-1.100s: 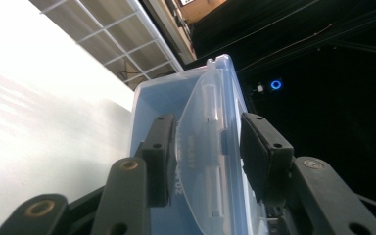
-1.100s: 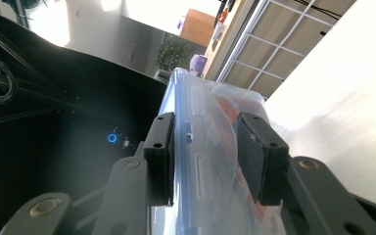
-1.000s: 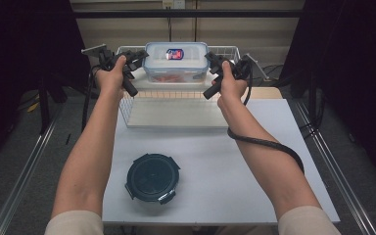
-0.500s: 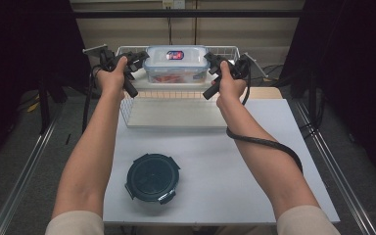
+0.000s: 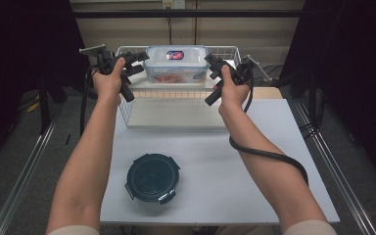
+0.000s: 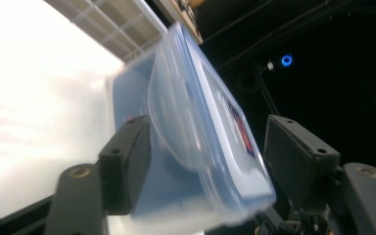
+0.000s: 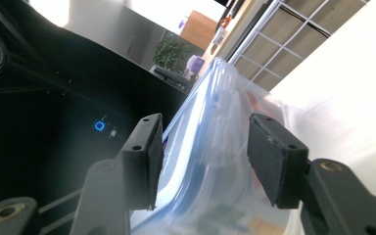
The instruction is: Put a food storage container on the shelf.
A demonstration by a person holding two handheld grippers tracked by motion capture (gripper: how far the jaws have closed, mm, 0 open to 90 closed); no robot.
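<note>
Change: over the last second the clear lidded box (image 5: 176, 63) has travelled a little toward the far side and slightly down; a second ago it hung a touch nearer the person, above the middle of the wire basket (image 5: 176, 100), and the two hands have gone with it.
Box now: held in the air between both grippers, level, over the far edge of the basket, apparently clear of the basket floor; red contents show through its wall and a label sits on its lid.
Left gripper (image 6: 200, 161): jaws bracket the box's left end at the lid flap, one pad against the wall; the other pad stands just off the lid rim, so the jaws are apart, not clamped tight.
Right gripper (image 7: 203, 156): jaws straddle the right end flap with a gap showing on both sides; also apart. The load seems carried by the flaps resting on or between the pads.
Basket: at the far edge of the white table (image 5: 254, 161), its floor bare on the near half.
Round dark lidded container (image 5: 152, 177): untouched near the table's near edge, left of centre.
Reading: the move looks like a lowering into the basket's far end; set-down not yet made.
Risk: a loose two-sided hold, so any uneven drop of one hand could tip the box.
</note>
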